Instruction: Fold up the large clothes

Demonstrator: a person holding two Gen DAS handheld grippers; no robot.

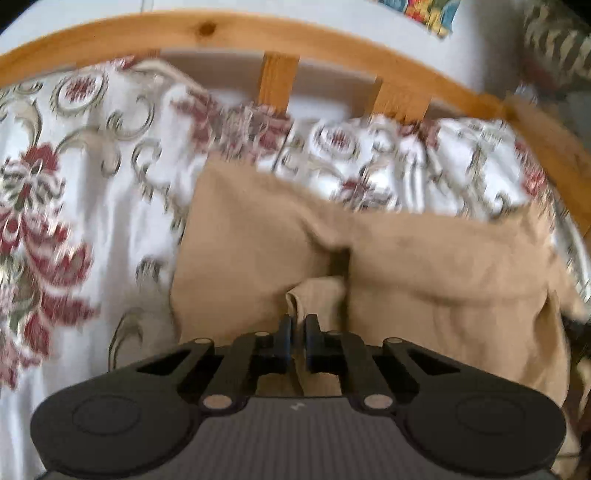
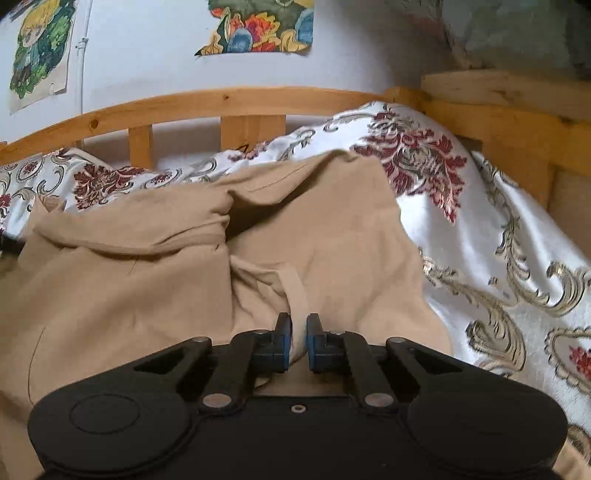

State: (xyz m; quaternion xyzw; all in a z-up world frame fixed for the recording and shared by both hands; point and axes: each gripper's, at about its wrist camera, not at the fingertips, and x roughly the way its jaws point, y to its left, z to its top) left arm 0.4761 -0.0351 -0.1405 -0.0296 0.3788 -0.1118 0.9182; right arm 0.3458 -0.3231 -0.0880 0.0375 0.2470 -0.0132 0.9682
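Note:
A large tan garment [image 1: 424, 273] lies spread on a bed with a white floral bedspread [image 1: 92, 221]. My left gripper [image 1: 298, 325] is shut on a ribbed tan edge of the garment [image 1: 317, 295], which bunches up between the fingers. In the right wrist view the same tan garment [image 2: 129, 288] lies rumpled with a dark opening in a fold near the middle. My right gripper [image 2: 298, 325] is shut on a pale strip of the garment [image 2: 295, 291] that runs down between the blue pads [image 2: 284, 347].
A wooden bed rail with slats [image 1: 280, 85] runs along the far side against a white wall. It also shows in the right wrist view [image 2: 251, 133]. Colourful drawings [image 2: 262, 26] hang on the wall. A wooden corner post [image 2: 517, 122] stands at the right.

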